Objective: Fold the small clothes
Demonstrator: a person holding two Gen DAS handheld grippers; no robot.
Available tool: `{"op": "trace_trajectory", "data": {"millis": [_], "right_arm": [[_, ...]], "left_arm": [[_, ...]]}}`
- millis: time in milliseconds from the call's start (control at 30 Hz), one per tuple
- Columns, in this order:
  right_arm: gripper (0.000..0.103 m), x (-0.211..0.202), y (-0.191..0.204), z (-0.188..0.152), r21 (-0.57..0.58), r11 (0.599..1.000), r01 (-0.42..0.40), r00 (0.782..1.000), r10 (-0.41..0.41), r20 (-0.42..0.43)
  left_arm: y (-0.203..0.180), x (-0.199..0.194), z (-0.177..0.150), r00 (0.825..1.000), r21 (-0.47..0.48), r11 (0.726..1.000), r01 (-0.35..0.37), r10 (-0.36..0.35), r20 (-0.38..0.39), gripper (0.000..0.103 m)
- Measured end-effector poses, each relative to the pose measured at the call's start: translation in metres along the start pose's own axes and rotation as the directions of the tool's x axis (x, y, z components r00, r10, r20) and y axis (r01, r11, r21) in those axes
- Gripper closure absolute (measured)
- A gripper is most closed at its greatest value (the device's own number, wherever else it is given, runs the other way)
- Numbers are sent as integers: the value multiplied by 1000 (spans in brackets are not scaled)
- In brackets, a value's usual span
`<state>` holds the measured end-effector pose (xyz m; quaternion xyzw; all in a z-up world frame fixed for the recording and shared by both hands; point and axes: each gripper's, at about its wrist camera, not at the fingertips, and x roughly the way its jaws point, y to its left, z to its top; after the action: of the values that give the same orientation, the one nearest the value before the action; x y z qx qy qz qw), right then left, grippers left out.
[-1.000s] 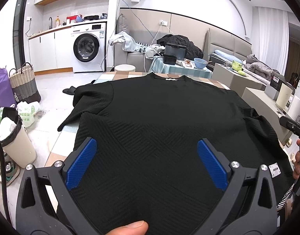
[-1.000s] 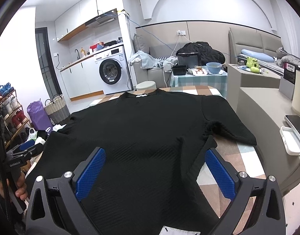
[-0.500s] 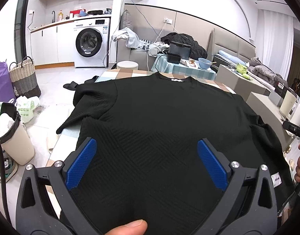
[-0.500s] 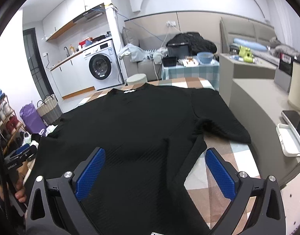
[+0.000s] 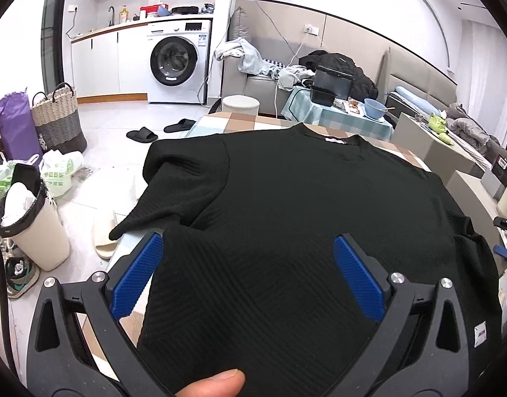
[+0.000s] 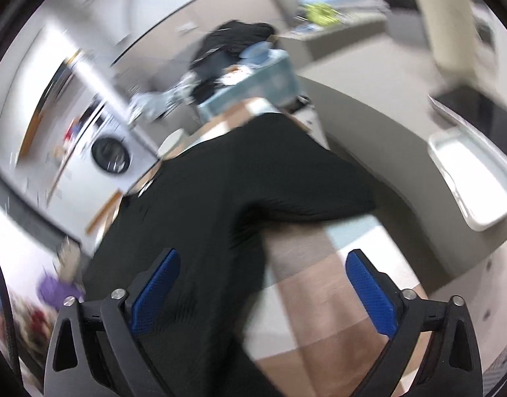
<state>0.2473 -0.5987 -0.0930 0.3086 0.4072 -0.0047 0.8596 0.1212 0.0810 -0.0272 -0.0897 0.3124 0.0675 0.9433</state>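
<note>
A black textured knit top (image 5: 286, 198) lies flat on the checkered table (image 5: 240, 122), collar at the far end. My left gripper (image 5: 248, 244) is open above the top's near left side; its left blue pad (image 5: 137, 281) hangs past the side edge, just below the left sleeve. A thumb shows at the bottom of that view. In the blurred, tilted right wrist view, my right gripper (image 6: 263, 256) stands wide with its jaws closing. The top's right side edge (image 6: 220, 182) runs between the fingers, below them, with bare table (image 6: 303, 291) under the right pad. The pads press on nothing.
On the floor to the left stand a white bin (image 5: 38, 231), pale slippers (image 5: 104, 231), bags and a woven basket (image 5: 58, 119). A white tray (image 6: 468, 178) sits on the grey counter right of the table. A washing machine (image 5: 174, 63) and a cluttered side table are beyond.
My left gripper slid left to the top's side edge. My right gripper swung right over the other side edge and rolled, so its view tilts and blurs; its jaws narrowed slightly.
</note>
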Motion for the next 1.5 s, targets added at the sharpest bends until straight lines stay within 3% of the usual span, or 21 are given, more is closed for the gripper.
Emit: {"op": "trace_trajectory", "data": {"millis": [67,167,333,533,600,667,733,867,1000,1100,1167,1267,1333,1400,1433,1500], "right_arm": [[16,9,-16,10,80,997,2,1000,-1,-17],[17,20,-32,25,109,992,63,998,-61,-22],[20,28,-53,41,179,983,48,999,-43,-32],[23,41,-53,52,129,981,146,989,-145,-20],[32,50,-53,51,105,980,171,985,-168,-35],[52,60,-57,51,111,977,181,983,-175,-61],[58,63,-55,50,117,980,163,986,-160,-35],[91,52,-40,55,59,980,190,981,-192,33],[91,30,-19,65,33,992,125,982,-128,139],[91,14,18,71,-42,999,7,978,2,210],[91,12,54,71,-141,988,-61,974,90,209],[91,23,115,56,-306,932,-195,968,233,93],[91,40,148,36,-381,881,-280,958,281,-56],[81,57,170,11,-455,839,-298,954,248,-167],[72,64,174,4,-478,825,-302,951,230,-205],[61,73,169,-5,-487,830,-270,957,177,-229]], "left_arm": [[2,8,5,1000,-5,1000,7,-7,-9,1],[4,16,9,1000,-18,1000,13,-14,-20,2],[6,30,17,999,-39,999,26,-27,-29,3],[5,41,19,998,-48,998,29,-31,-53,3],[5,40,14,998,-43,999,31,-34,-58,3],[3,44,13,997,-38,999,30,-33,-70,3],[2,45,13,997,-33,999,32,-34,-70,3],[2,44,13,997,-29,999,39,-40,-63,3],[6,43,13,997,-35,999,40,-42,-58,3],[8,42,13,997,-42,998,47,-49,-55,3],[9,42,13,997,-45,998,52,-54,-50,3],[11,42,12,996,-57,996,64,-67,-51,3],[12,41,12,996,-60,996,67,-70,-50,3],[12,40,12,997,-57,996,67,-70,-46,3],[12,40,11,997,-56,996,66,-68,-46,3],[13,39,11,996,-57,996,67,-70,-49,3]]}}
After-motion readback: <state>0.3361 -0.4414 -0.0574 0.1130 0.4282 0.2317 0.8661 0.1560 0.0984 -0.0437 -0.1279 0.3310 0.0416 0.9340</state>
